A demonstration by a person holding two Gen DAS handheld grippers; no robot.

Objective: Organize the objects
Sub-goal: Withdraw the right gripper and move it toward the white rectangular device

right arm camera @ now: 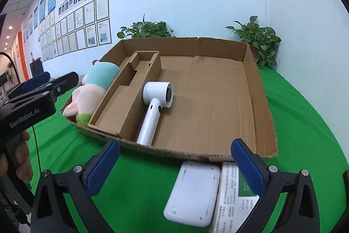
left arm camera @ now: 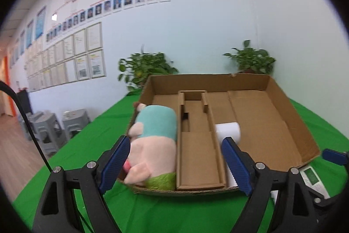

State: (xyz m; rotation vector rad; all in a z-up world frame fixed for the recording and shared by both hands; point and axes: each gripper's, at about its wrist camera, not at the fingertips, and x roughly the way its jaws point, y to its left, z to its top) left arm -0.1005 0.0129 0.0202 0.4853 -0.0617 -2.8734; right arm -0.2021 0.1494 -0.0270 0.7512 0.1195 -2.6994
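Plush toy (right arm camera: pixel 92 91) on the far left, lying along the left wall of the cardboard tray (right arm camera: pixel 265 106) with its pink end poking past the near rim — that is our first worry, because a brush from below could tip it out onto the green cloth (right arm camera: pixel 135 169). Our left gripper (left arm camera: pixel 176 164) hangs just in front of that corner with its jaws spread wide and nothing between them, and its left pad (left arm camera: pixel 115 162) sits close to the toy's face. If we swing in carelessly, we nudge the toy rather than anything we mean to take.

Next along, the cardboard insert (right arm camera: pixel 128 91) stands empty in the tray. Right beside it lies the white hair dryer (right arm camera: pixel 156 106), handle towards us and head leaning close to the insert wall. It looks smooth and round, so we judge it could roll or slide if the tray gets bumped.

Further right — our right gripper (right arm camera: pixel 174 167), jaws at full spread and holding nothing. Below it on the cloth, outside the tray, sit the white flat device (right arm camera: pixel 193 191) and the printed box (right arm camera: pixel 234 200), touching side by side. These seem to be what is left to put away. The risk here is clear: they lie so tight together that closing on one may drag the other, and the device's rounded shell may slip from the pads. The tray's near rim (right arm camera: pixel 196 152) is also right ahead, so a low lift could catch it and shove everything inside.
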